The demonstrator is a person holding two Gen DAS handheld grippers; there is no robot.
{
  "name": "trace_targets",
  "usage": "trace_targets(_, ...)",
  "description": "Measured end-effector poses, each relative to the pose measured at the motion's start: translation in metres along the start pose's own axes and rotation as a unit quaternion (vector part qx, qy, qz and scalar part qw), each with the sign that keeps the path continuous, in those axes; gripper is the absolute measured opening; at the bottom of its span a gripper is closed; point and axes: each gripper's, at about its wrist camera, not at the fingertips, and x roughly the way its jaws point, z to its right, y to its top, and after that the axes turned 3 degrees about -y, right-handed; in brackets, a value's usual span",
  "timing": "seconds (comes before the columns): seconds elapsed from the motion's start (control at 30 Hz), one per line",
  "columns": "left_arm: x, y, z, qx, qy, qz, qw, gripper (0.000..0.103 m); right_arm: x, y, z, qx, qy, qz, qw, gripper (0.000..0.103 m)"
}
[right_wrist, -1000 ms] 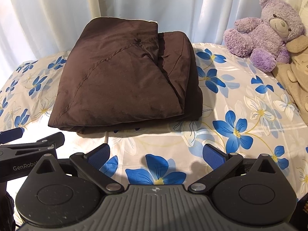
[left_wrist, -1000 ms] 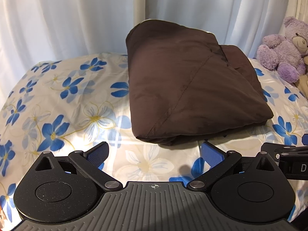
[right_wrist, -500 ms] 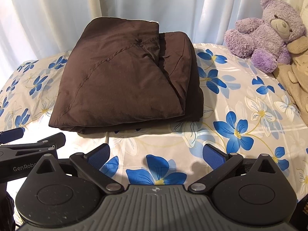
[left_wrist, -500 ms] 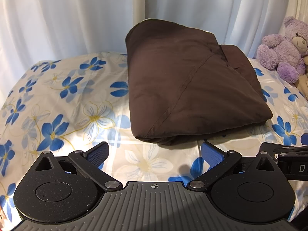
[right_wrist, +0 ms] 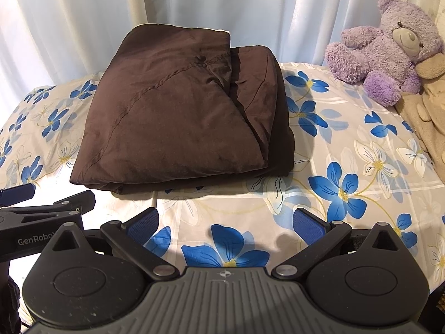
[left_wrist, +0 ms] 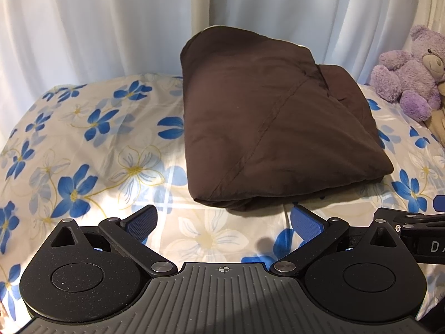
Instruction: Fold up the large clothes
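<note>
The brown garment (left_wrist: 267, 128) lies folded in a thick pile in the middle of the bed (left_wrist: 83, 150), near the back edge. The left gripper (left_wrist: 222, 220) and right gripper (right_wrist: 226, 220) both gape wide, holding nothing. It looks soft, floppy and light, so pinch its front edge.

Dark brown garment (left_wrist: 267, 128) folded into thick rectangular bundle, flat on floral bedsheet (left_wrist: 83, 144)
</note>
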Motion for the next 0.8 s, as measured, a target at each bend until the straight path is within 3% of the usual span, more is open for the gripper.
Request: trace_targets(0.8,0.0028,0.0026,0.0009,0.02,-0.008,0.012,0.9997,0.103,0.0071,0.0056,0.0052,0.007,-0.004,-0.005,1.0,0.102)
